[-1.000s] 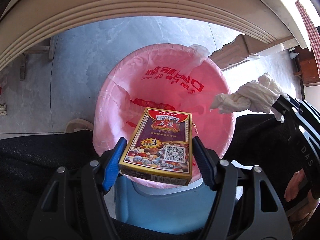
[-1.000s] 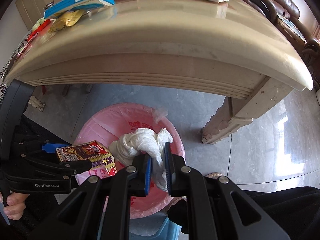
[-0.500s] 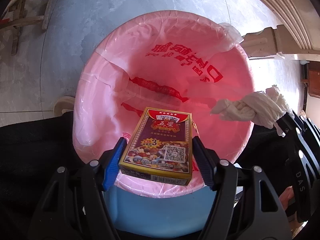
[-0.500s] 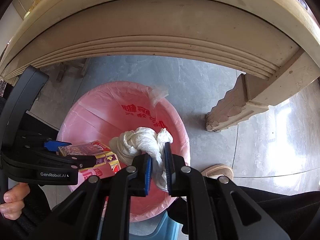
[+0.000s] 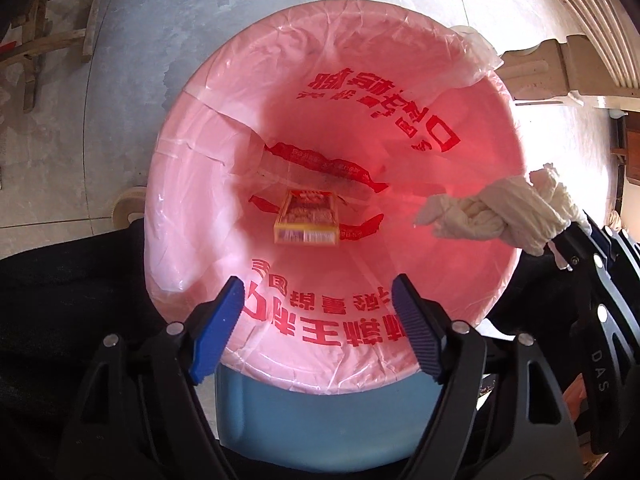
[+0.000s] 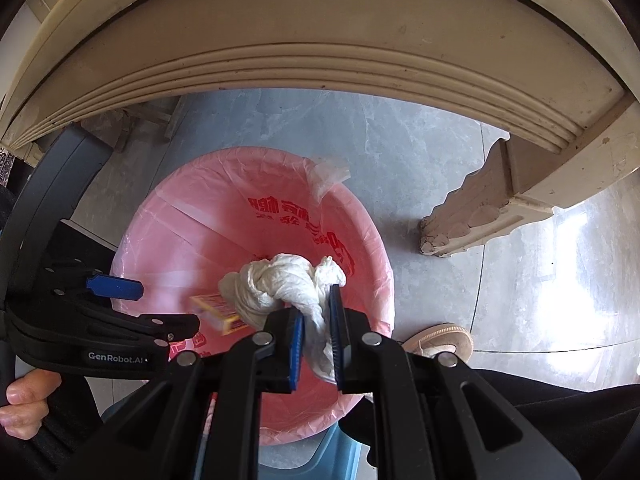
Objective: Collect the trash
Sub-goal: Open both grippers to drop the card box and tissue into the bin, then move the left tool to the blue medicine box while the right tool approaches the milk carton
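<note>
Two pieces of trash are showing: a card box (image 5: 306,218) is lying, blurred, low inside the pink bin liner (image 5: 200,152) near the centre of the left wrist frame, and a twisted white tissue wad (image 5: 508,216) is hanging over the liner's right side. In the right wrist frame the same box (image 6: 218,312) is peeking out left of the wad (image 6: 280,286), at centre frame.

Around them, the left gripper (image 5: 318,322) is hovering at the bottom centre of its frame with jaws standing wide apart and gripping nothing; the box is sitting clear of them, below. The right gripper (image 6: 316,338) is pinching the wad's tail, jaws nearly closed with only the tissue between the blue pads (image 6: 298,344). From the left wrist view the right gripper (image 5: 572,236) is entering at the right edge, just above the bin's rim.

Further out, the liner is draping over a blue bin (image 5: 320,416), which is standing on grey floor tiles (image 6: 400,140) beside a carved table leg (image 6: 480,216); the cream table edge (image 6: 320,60) is arching across the upper part of the right wrist frame.

Judging progress, the box seems delivered, while the wad is waiting to be let go over the liner. Whether more trash is remaining on the table, these views are not showing.
</note>
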A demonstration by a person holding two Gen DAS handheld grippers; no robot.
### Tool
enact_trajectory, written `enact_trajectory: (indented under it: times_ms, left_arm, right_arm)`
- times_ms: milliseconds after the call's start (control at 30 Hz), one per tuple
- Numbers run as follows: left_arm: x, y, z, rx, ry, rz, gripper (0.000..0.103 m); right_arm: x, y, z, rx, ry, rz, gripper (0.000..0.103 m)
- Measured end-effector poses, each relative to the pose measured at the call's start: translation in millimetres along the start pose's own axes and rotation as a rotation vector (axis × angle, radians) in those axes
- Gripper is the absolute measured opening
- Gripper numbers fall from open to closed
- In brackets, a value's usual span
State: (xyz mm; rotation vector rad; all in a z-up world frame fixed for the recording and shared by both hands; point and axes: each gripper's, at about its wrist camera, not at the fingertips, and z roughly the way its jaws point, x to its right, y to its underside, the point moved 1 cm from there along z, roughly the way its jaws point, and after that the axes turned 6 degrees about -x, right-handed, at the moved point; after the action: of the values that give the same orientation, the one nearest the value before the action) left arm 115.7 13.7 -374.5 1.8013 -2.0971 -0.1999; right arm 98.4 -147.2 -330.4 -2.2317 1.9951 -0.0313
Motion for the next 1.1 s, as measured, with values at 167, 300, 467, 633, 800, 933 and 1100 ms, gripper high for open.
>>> enact_trajectory:
  times_ms: [167,300,467,633,800,933,1100]
  left_arm:
    - [-6,-1,-5,0.030,-0.036,-0.030,0.077]
    - [-12,-1,-10,0.064,-0.085,-0.048,0.078]
    - [-14,-2,-10,0.066,-0.091,-0.051,0.078]
    - [-13,-1,-10,0.073,-0.097,-0.047,0.079]
    - [-9,0,-11,0.080,-0.111,-0.031,0.079]
    - [-8,0,-12,0.080,-0.113,-0.030,0.079]
    - [-8,0,-13,0.086,-0.115,-0.027,0.079]
  right_arm:
    - [-4,1,2,-0.008,-0.001,-0.016,0.012]
    - [-9,2,7,-0.030,-0.014,-0.034,0.017]
    - [-14,2,8,-0.024,-0.005,-0.052,0.050]
    - [-13,1,8,-0.030,-0.009,-0.049,0.050]
    - [-11,1,7,-0.029,-0.015,-0.044,0.051]
    - [-12,0,6,-0.025,-0.014,-0.048,0.054]
    - [-14,1,3,-0.025,-0.022,-0.049,0.054]
